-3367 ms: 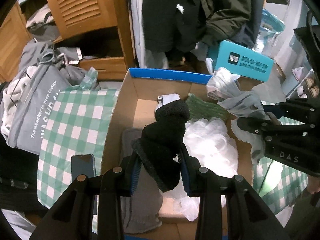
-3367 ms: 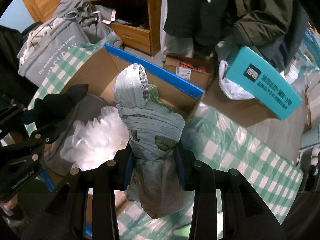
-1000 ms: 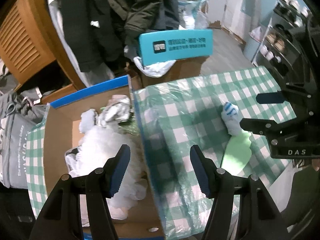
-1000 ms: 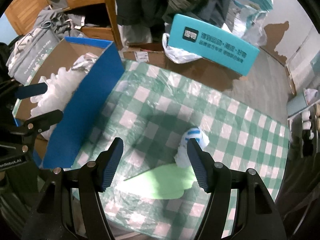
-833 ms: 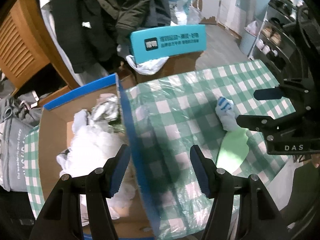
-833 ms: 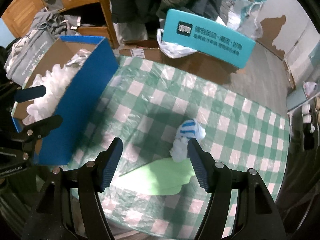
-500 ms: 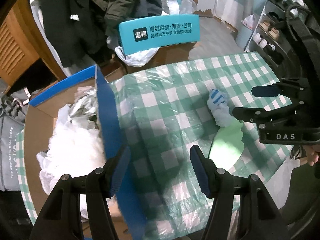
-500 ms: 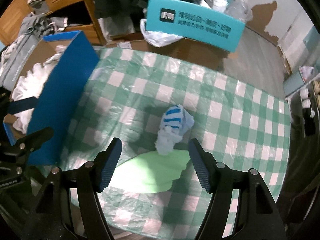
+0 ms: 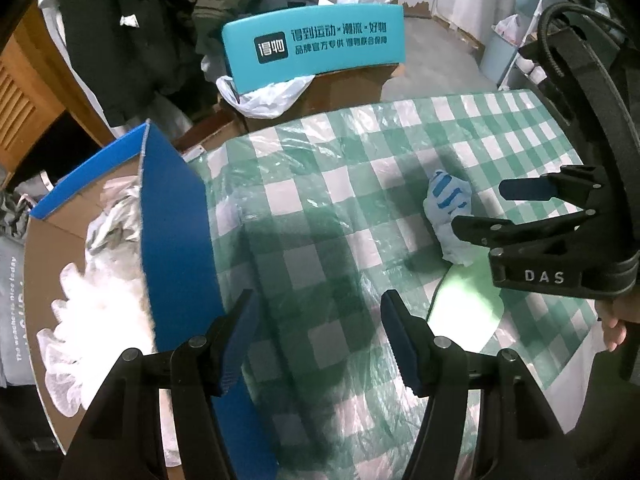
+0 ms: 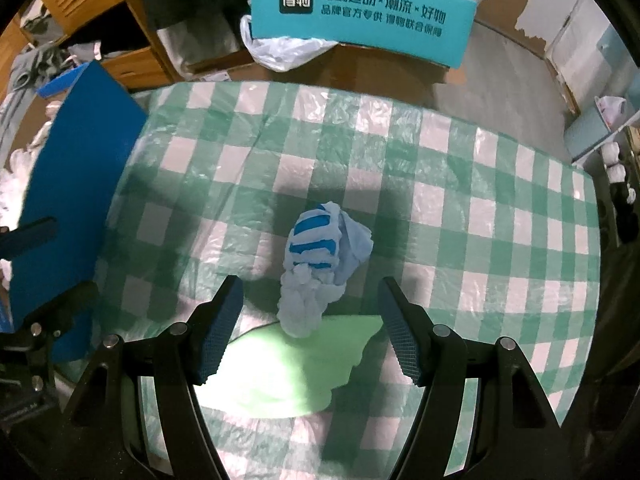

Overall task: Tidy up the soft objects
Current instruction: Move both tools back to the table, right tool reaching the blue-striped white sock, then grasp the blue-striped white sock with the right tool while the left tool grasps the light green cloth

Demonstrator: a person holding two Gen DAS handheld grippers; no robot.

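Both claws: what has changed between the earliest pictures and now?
The left claw let go of a black knitted item and the right claw let go of a grey plastic-wrapped bundle; both are now open and empty. They swung right from above the blue-edged cardboard box to the green checked tablecloth, the right one lining up on the blue-striped white sock bundle. The box stayed put.

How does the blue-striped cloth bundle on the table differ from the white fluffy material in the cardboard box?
The blue-striped bundle is pale blue with bold blue stripes; the white fluffy material is plain white. The bundle is a compact knotted lump lying alone on the checked tablecloth; the fluffy material spreads loosely inside the cardboard box among other items. Both look soft, and neither is gripped.
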